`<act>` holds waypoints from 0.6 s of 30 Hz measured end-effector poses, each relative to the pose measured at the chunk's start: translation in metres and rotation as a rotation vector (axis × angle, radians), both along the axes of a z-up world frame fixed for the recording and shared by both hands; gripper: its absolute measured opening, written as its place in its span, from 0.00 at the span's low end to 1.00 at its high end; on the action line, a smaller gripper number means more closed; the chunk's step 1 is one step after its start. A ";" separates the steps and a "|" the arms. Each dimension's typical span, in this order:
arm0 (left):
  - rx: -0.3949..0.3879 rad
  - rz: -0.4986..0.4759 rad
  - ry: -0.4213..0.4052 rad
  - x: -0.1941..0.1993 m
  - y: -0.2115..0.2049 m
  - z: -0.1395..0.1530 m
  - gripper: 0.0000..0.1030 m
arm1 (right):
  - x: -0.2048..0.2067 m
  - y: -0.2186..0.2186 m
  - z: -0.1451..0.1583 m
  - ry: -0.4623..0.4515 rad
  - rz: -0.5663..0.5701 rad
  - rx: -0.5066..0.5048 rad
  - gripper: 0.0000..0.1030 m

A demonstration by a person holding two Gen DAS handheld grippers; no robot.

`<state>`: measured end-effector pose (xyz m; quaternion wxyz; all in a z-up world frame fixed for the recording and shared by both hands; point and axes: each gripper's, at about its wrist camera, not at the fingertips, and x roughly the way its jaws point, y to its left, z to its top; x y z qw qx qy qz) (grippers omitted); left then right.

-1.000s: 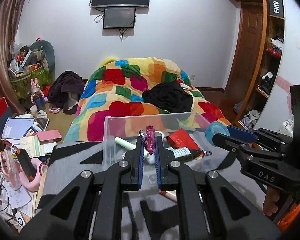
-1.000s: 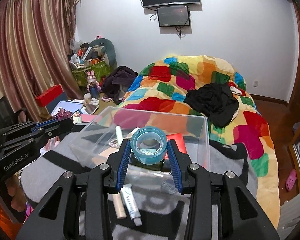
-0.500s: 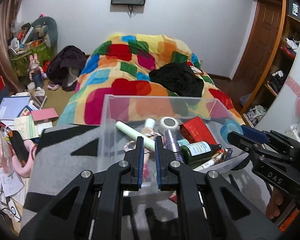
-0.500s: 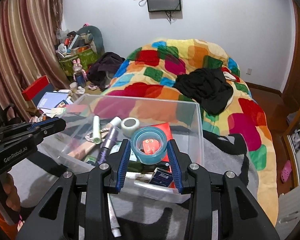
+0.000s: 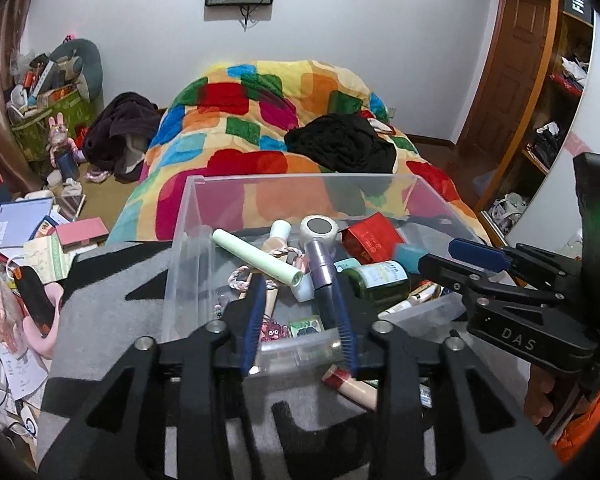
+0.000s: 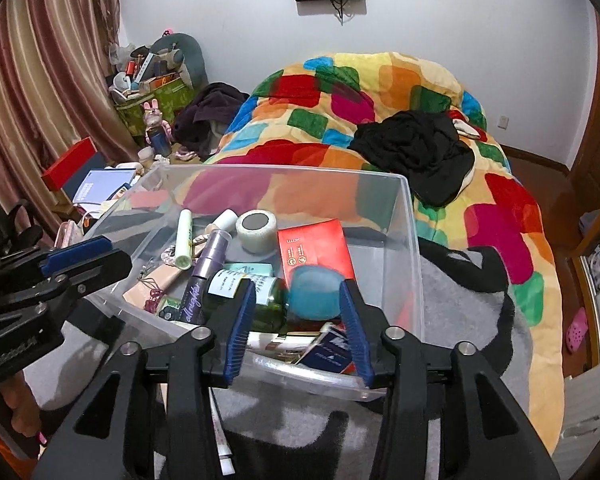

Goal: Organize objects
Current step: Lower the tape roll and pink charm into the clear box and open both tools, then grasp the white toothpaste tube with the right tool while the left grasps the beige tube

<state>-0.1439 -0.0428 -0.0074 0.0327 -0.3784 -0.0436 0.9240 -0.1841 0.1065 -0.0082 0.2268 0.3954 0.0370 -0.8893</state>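
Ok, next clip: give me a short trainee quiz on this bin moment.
1. True or false: the red box lies inside the clear bin.
2. What is between the fingers of the right gripper? A) a blue tape roll B) a spoon C) a mug
3. Is the left gripper gripping anything?

Key:
1. True.
2. A. The fingers have just been opening and do not clamp the roll.
3. No. Its fingers have just been opening, and nothing is pressed between them.
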 end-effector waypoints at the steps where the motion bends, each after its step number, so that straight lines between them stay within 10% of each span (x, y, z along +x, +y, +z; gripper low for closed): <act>1: -0.005 -0.002 0.005 0.002 0.001 0.002 0.38 | 0.002 0.000 0.001 0.007 0.000 0.002 0.45; 12: -0.070 -0.031 0.023 0.035 0.021 0.003 0.82 | 0.024 0.005 0.015 0.074 0.020 0.021 0.54; 18: -0.066 -0.071 -0.089 0.033 0.036 -0.029 0.84 | 0.041 0.018 0.014 0.091 0.023 0.037 0.61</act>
